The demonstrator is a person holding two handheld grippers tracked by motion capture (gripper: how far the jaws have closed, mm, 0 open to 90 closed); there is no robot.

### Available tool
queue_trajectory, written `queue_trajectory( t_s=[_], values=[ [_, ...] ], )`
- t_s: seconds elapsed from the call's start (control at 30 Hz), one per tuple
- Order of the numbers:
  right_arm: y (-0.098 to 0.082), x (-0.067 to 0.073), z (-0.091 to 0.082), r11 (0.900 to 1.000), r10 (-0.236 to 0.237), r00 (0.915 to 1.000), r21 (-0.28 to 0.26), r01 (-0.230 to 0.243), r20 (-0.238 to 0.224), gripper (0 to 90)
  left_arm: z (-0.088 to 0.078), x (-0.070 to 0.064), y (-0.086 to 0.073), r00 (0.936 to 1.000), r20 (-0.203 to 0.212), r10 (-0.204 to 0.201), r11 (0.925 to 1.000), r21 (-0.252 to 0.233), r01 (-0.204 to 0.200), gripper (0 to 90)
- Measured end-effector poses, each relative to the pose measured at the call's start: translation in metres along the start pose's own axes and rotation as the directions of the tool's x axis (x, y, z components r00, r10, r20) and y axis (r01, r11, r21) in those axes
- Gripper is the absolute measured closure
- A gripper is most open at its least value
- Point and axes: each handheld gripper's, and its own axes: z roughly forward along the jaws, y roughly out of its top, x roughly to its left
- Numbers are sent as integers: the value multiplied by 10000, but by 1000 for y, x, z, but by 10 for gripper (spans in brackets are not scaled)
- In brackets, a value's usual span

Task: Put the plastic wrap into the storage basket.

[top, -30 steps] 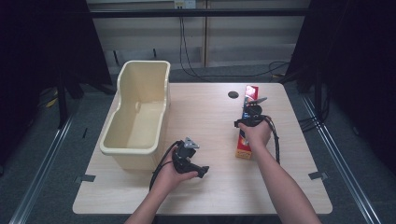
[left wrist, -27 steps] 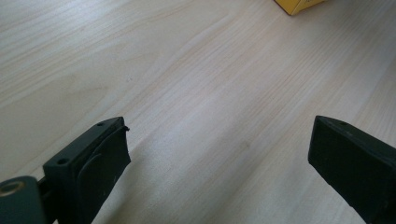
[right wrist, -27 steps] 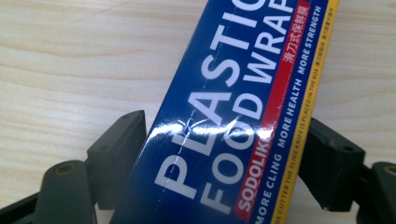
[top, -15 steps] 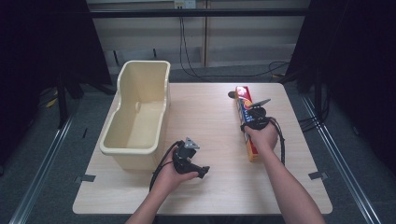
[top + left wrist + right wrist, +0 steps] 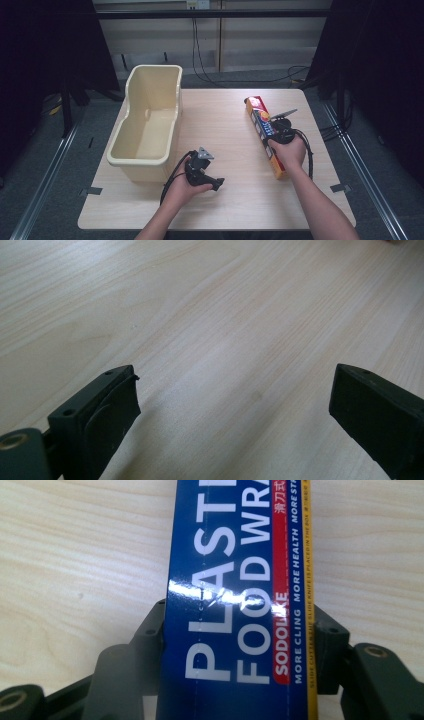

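- Leftmost, a cream plastic tub (image 5: pixel 145 125) stands on the pale wooden table (image 5: pixel 220 120), open side up.
- Just beside its near corner, the left tool (image 5: pixel 235 415) rests low over bare wood, jaws spread wide.
- Rightward, the right tool (image 5: pixel 240 645) clamps a long blue cardboard box of plastic food wrap (image 5: pixel 265 135) lying on the table.

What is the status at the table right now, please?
Right gripper shut on plastic wrap box, which lies on the table. Left gripper open over bare wood. Cream tub left, nothing obstructing.
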Motion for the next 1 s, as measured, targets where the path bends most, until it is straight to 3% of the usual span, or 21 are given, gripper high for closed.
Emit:
queue_trajectory(
  t_s=[0.27, 0.33, 0.37, 0.43, 0.47, 0.5, 0.53, 0.63, 0.67, 0.73, 0.77, 0.8, 0.83, 0.97, 1.0],
  values=[
    [-12, -9, -14, 9975, -694, 9970, -187, 688, -335, 423, -1, -2, 2, 9998, 178, -66, 9999, 126, 63, 49],
    [-15, -11, -20, 9946, -1019, 9933, -263, 1006, -542, 423, -2, -4, 3, 9992, 402, -17, 9999, 166, 10, 48],
    [-19, -11, -26, 9899, -1381, 9876, -438, 1351, -743, 425, -4, -6, 5, 9984, 543, 136, 9997, 218, -148, 39],
    [-20, -11, -29, 9882, -1487, 9852, -500, 1448, -856, 425, -4, -7, 6, 9983, 575, 108, 9998, 133, -115, 39],
    [-24, -10, -35, 9832, -1762, 9780, -686, 1693, -1117, 424, -6, -9, 8, 9980, 602, 173, 9997, 140, -182, 30],
    [-25, -10, -38, 9816, -1859, 9747, -670, 1787, -1244, 424, -8, -12, 11, 9956, 937, 86, 9998, -213, -66, 27],
    [-25, -10, -38, 9816, -1859, 9747, -670, 1787, -1244, 424, -8, -12, 11, 9956, 937, 86, 9998, -213, -66, 21],
    [-31, -4, -50, 9689, -2436, 9572, -843, 2328, -1564, 423, -14, -12, 18, 9903, 1375, 200, 9996, -245, -168, 13],
    [-31, -4, -50, 9689, -2436, 9572, -843, 2328, -1564, 423, -16, -12, 22, 9896, 1404, 311, 9994, -169, -291, 13],
    [-33, -3, -56, 9638, -2621, 9465, -1015, 2467, -1881, 422, -20, -12, 27, 9894, 1344, 556, 9982, -283, -523, 12],
    [-34, -2, -57, 9574, -2841, 9380, -1124, 2662, -1985, 422, -24, -11, 31, 9867, 1502, 625, 9978, -312, -584, 13],
    [-36, 3, -64, 9444, -3268, 9221, -1102, 3099, -2072, 421, -31, -11, 38, 9839, 1511, 959, 9953, -250, -931, 5],
    [-36, 3, -64, 9444, -3268, 9221, -1102, 3099, -2072, 421, -31, -11, 38, 9839, 1511, 959, 9953, -250, -931, 4],
    [-40, 7, -70, 9327, -3595, 9005, -1255, 3382, -2448, 421, -40, -11, 54, 9785, 1671, 1208, 9926, -349, -1166, 4],
    [-42, 7, -72, 9230, -3838, 8878, -1356, 3602, -2542, 421, -42, -10, 58, 9769, 1625, 1390, 9902, -326, -1355, 3]
  ],
)
